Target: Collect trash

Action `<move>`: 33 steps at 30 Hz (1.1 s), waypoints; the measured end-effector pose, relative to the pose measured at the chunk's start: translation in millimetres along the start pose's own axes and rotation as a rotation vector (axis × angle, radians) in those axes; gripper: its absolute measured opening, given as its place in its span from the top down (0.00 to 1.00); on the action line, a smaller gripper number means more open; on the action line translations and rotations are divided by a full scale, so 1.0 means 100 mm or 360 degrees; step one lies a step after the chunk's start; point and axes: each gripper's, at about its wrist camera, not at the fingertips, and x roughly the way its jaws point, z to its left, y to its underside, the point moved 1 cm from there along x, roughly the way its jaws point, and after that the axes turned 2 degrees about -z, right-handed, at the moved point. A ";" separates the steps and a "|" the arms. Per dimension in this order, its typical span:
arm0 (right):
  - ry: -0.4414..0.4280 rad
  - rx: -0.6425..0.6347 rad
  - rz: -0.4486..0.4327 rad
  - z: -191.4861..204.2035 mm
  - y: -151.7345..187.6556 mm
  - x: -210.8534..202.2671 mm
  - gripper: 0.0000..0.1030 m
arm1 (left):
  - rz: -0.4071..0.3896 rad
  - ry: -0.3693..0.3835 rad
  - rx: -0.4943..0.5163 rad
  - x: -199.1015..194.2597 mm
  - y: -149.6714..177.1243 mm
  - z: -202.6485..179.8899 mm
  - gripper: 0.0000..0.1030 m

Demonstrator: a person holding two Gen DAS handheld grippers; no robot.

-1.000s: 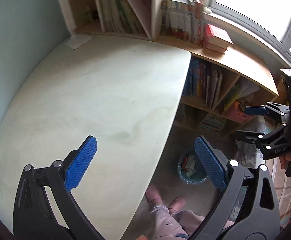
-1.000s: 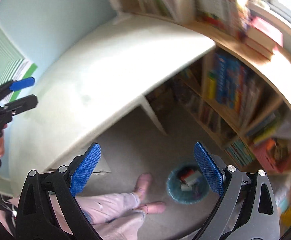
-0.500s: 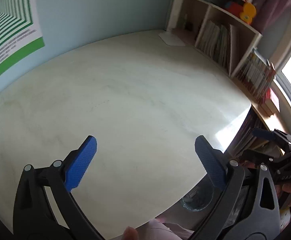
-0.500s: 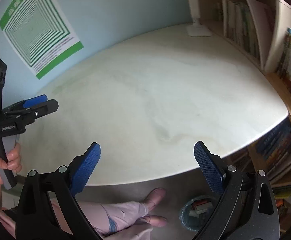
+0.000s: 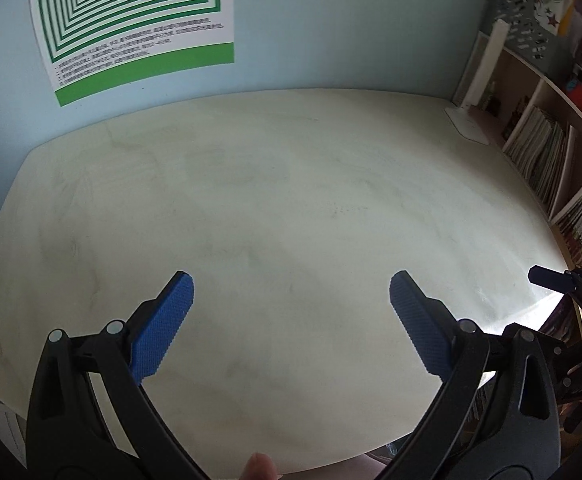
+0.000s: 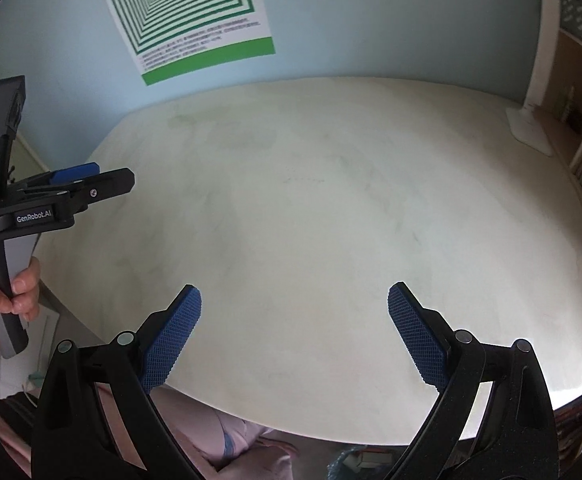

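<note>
- Jaws of the left gripper [image 5: 291, 308] and the right gripper [image 6: 294, 316] gape wide, holding nothing.
- Pale counter [image 5: 291, 200] fills mid-frame.
- Green poster [image 5: 131, 20] hangs upper left.
- Trash bin [image 6: 357, 460], bottom edge, barely shows.

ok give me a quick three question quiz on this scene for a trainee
1. True or false: the left gripper holds a piece of trash.
2. What hangs on the wall behind the table? A) a clock B) a green-striped poster C) a mirror
3. Fill in: both the left gripper and the right gripper have their jaws ____.

Key: 1 false; 2 B; 3 open
</note>
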 end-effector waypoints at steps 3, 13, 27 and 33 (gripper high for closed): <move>-0.0031 -0.0056 0.0007 0.09 -0.10 0.08 0.09 | -0.0029 -0.0071 -0.0038 -0.03 -0.01 0.09 0.07; -0.0128 -0.0170 0.0019 0.30 -0.37 0.22 0.09 | -0.0064 -0.0211 -0.0152 -0.09 0.01 0.40 0.07; -0.0155 -0.0146 0.0040 0.44 -0.55 0.50 0.09 | -0.0025 -0.0226 -0.0145 0.01 0.10 0.69 0.07; -0.0152 -0.0099 0.0041 0.42 -0.61 0.56 0.09 | -0.0027 -0.0210 -0.0142 0.02 0.11 0.72 0.07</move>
